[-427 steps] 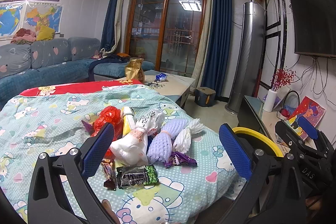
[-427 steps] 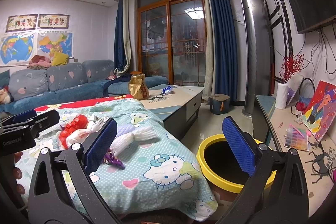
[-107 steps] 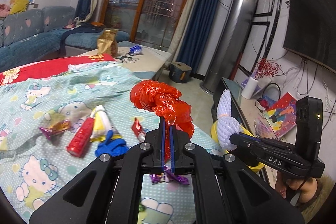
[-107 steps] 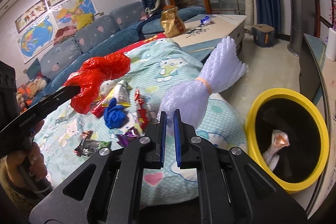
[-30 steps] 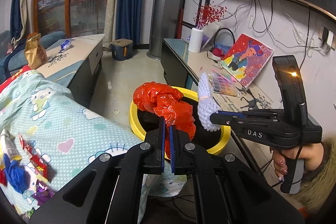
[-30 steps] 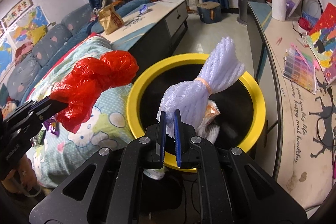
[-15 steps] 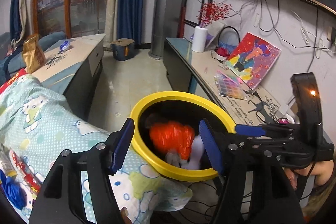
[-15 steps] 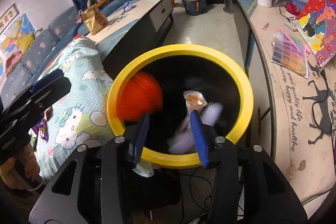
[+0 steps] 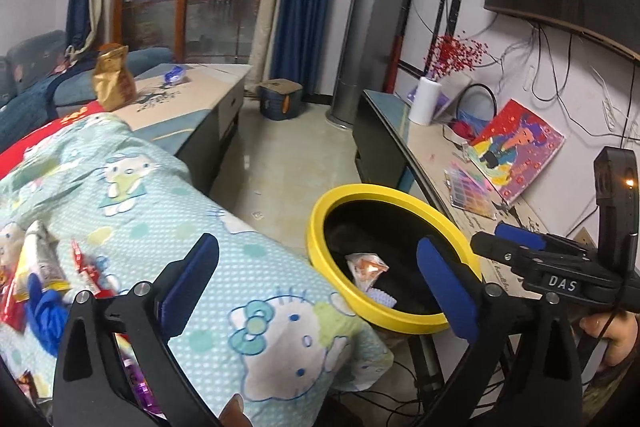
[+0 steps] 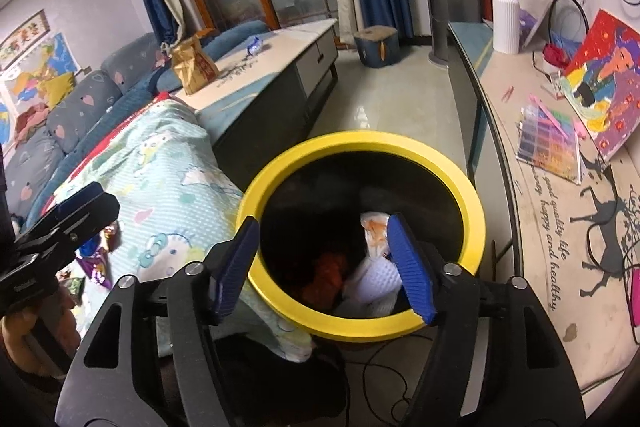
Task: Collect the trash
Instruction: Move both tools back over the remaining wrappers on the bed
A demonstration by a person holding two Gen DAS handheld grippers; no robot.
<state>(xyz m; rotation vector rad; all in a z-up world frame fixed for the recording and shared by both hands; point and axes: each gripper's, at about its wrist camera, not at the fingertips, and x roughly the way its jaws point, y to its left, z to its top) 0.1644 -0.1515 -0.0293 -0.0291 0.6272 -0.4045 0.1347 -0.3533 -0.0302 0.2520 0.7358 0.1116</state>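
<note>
Red bag [image 10: 328, 273] and foam net [image 10: 376, 281] dropped into bin [image 10: 280, 171]; both tongs, left tongs [image 9: 316, 281] and right tongs [image 10: 324, 261], were opening, empty; wrappers [image 9: 48, 267] remained at 9 o'clock.

Both grippers: black skeletal frames w/ silver screws and ribbed blue pads [image 9: 448, 287]. Right gripper [image 9: 516, 239], just beside the yellow bin rim [image 9: 320, 211], has white "DAS" lettering and a lit orange LED. Olive furry sleeve [image 9: 612, 379] behind it.
</note>
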